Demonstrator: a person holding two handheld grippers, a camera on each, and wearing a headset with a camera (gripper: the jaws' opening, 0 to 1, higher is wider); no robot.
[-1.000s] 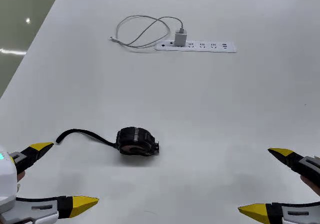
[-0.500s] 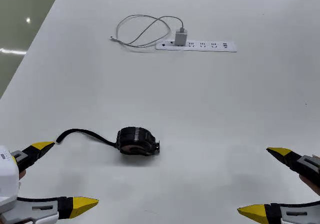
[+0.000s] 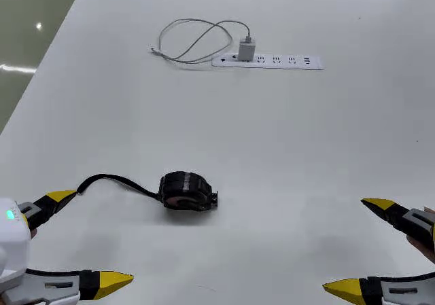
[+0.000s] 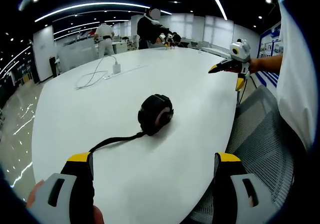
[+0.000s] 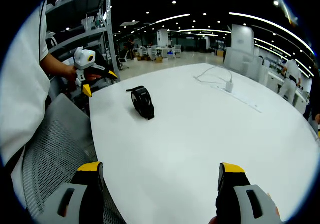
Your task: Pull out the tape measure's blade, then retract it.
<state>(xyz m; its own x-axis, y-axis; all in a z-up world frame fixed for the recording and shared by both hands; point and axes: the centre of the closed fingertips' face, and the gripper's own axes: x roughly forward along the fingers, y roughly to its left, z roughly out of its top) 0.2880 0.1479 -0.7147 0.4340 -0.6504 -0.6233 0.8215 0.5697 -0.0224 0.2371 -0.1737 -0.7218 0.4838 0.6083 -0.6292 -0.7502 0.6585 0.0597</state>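
Fingers (image 3: 107, 278) of the left gripper (image 3: 88, 237) are spread wide and released, grasping nothing. This gripper sits nearer than the tape measure (image 3: 185, 191) and to its left. The right gripper (image 3: 358, 246) is likewise spread and empty, nearer than the tape measure and well to its right.

The tape measure, a black case, rests on the white table (image 3: 292, 155), apart from both grippers. A black strap (image 3: 112, 181) curves away from its left side.

Surface: plain, matte white, with a rounded edge. On the near side of the tape measure, past the table edge, stands a grey mesh chair (image 4: 260, 129). Far beyond the tape measure lies a white power strip (image 3: 279, 62) with a charger (image 3: 245, 49) plugged in. A pale cable (image 3: 194, 40) loops off to the charger's left. Left of the table is a glossy green floor (image 3: 27, 40) reflecting lamps.

Room: a large hall with a dark ceiling and strip lights (image 5: 200, 30). Shelving (image 5: 85, 19) stands behind the left gripper, and people (image 4: 150, 27) stand far beyond the tape measure.

Limits: the bottom edge of the head view cuts off both gripper bodies. Whether the strap's free end touches the left gripper's upper fingertip cannot be told. The blade mouth at the tape measure's right end is too small to make out.
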